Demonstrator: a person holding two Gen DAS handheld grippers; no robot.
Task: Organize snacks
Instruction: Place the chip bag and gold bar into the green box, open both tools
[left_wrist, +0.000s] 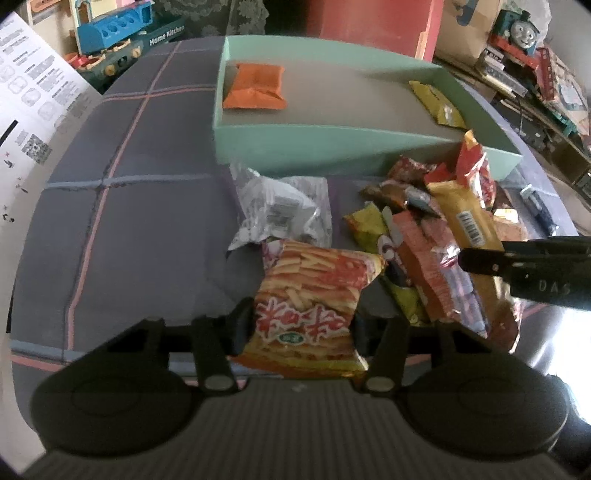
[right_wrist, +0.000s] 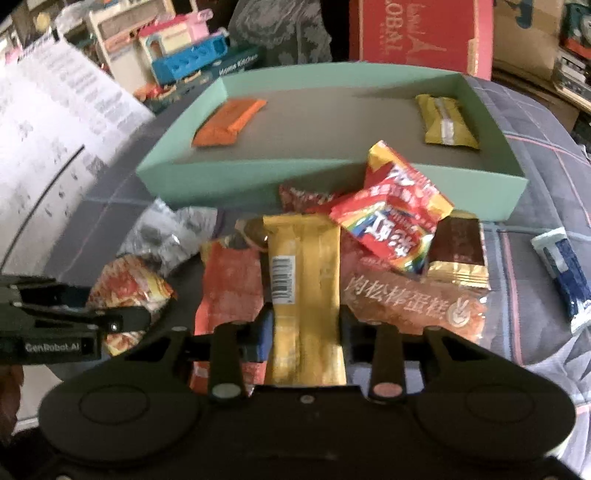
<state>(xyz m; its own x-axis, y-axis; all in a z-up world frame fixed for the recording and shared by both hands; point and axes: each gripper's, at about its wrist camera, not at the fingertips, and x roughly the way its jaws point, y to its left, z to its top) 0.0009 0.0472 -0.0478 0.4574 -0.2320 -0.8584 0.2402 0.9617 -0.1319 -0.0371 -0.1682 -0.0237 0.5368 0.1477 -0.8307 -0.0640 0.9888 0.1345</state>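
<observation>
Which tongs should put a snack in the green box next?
Probably the left tongs: they grip the fries bag, already clear of the pile, with open green box floor ahead.

A lived-in home, probably a play or living room. The landmark is a green box (right_wrist: 229, 184) standing on a surface covered by a grey checked cloth (left_wrist: 122, 206). Behind the box to the left stand a toy kitchen set (left_wrist: 122, 40) labelled "Home Kitchen" and a pink toy house (right_wrist: 173, 37). Directly behind the box is a red carton (right_wrist: 417, 33). Behind it to the right, a toy train (left_wrist: 519, 27) sits among cluttered shelves. Left of the box lies a printed instruction sheet (left_wrist: 33, 99). In front of it, loose snack packets (right_wrist: 369, 258) are heaped.
</observation>
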